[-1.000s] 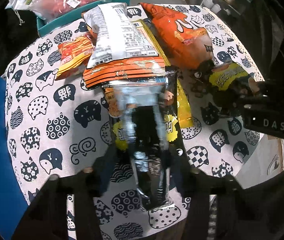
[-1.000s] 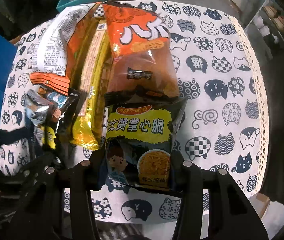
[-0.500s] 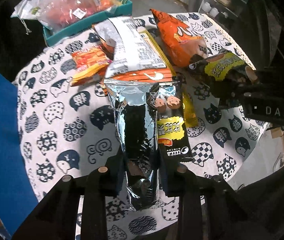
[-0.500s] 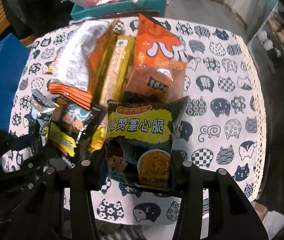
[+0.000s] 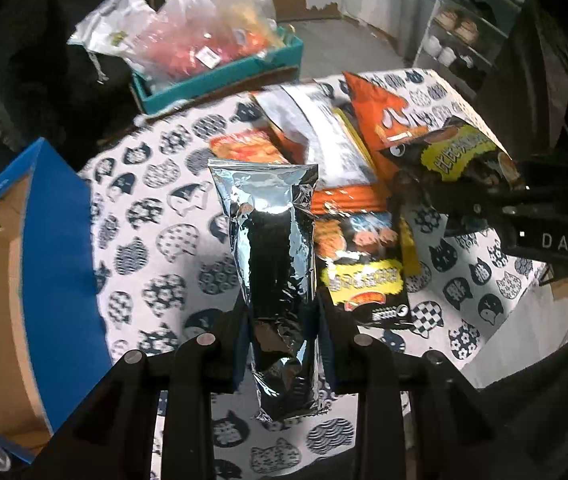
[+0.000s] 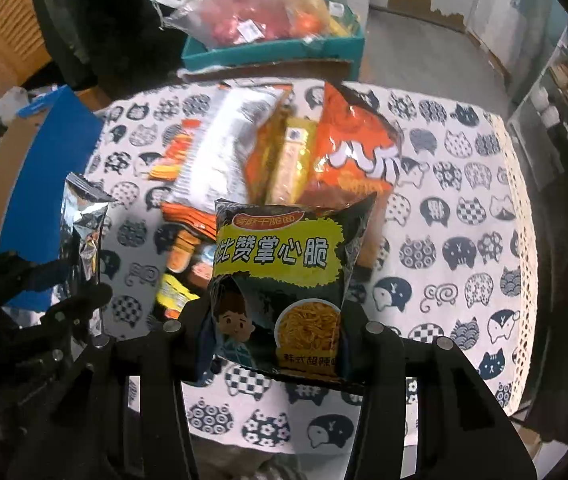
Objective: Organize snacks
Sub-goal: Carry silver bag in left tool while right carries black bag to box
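Fingers point(image 5: 240, 320) pinch a crinkled, mirror-shiny silver snack pouch point(image 5: 274, 264).

2 grippers, left point(image 5: 282, 344) and right point(image 6: 274, 336), each hold 1 snack bag: 1 silver bag point(image 5: 274, 264) and 1 black noodle-snack bag point(image 6: 287, 276). On 1 cat-print tablecloth point(image 6: 463, 240) lie about 6 more snack bags. Beyond it stand 1 teal bin point(image 6: 276, 54) and 1 blue cardboard box point(image 5: 56, 248).

Home room, cat-print tablecloth point(image 6: 463, 216), crockery shelf point(image 5: 467, 28), wooden shutter point(image 6: 0, 40)
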The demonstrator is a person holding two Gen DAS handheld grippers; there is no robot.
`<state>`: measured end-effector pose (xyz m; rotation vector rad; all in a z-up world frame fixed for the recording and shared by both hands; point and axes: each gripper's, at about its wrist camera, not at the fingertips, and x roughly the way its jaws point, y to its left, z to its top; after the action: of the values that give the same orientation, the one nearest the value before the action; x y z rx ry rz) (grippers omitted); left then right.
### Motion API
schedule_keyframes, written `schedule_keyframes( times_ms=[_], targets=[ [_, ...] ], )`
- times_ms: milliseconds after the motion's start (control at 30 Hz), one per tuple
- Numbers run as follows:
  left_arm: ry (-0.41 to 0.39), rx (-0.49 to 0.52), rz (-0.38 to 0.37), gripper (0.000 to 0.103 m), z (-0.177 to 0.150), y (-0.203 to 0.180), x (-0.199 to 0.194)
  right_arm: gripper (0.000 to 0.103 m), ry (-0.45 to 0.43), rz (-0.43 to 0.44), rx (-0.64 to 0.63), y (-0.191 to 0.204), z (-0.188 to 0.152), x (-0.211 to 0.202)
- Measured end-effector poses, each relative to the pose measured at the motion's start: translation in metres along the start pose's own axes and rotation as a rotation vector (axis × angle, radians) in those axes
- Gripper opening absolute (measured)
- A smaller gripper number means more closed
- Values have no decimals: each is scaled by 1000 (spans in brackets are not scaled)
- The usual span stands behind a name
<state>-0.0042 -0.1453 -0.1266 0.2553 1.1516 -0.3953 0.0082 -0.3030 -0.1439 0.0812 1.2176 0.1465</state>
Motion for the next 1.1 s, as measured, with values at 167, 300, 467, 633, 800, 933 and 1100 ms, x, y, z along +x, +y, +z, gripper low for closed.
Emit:
schedule_keyframes(
  times_ms=[167, 300, 467, 633, 800, 933, 1100],
  targets=[
    [-39, -17, 26, 30, 0, 15, -16, 46, -30, 4, -27, 14, 8, -10],
    [-78, -25, 60, 30, 3, 29, -30, 46, -54, 9, -46, 26, 16, -18],
    [-119, -40, 81, 30, 4, 44, -48, 46, -83, 19, -72, 44, 26, -28],
    [-174, -36, 114, 30, 3, 59, -69, 46, -117, 38, -102, 66, 36, -39],
    [-209, -50, 122, 30, 1, 72, -85, 46, -133, 60, -134, 87, 44, -46],
    [-227, -73, 118, 30, -2, 86, -96, 46, -140, 79, -158, 105, 49, -49],
    [-257, -99, 138, 30, -9, 105, -107, 46, -147, 99, -195, 129, 55, -50]
  ],
)
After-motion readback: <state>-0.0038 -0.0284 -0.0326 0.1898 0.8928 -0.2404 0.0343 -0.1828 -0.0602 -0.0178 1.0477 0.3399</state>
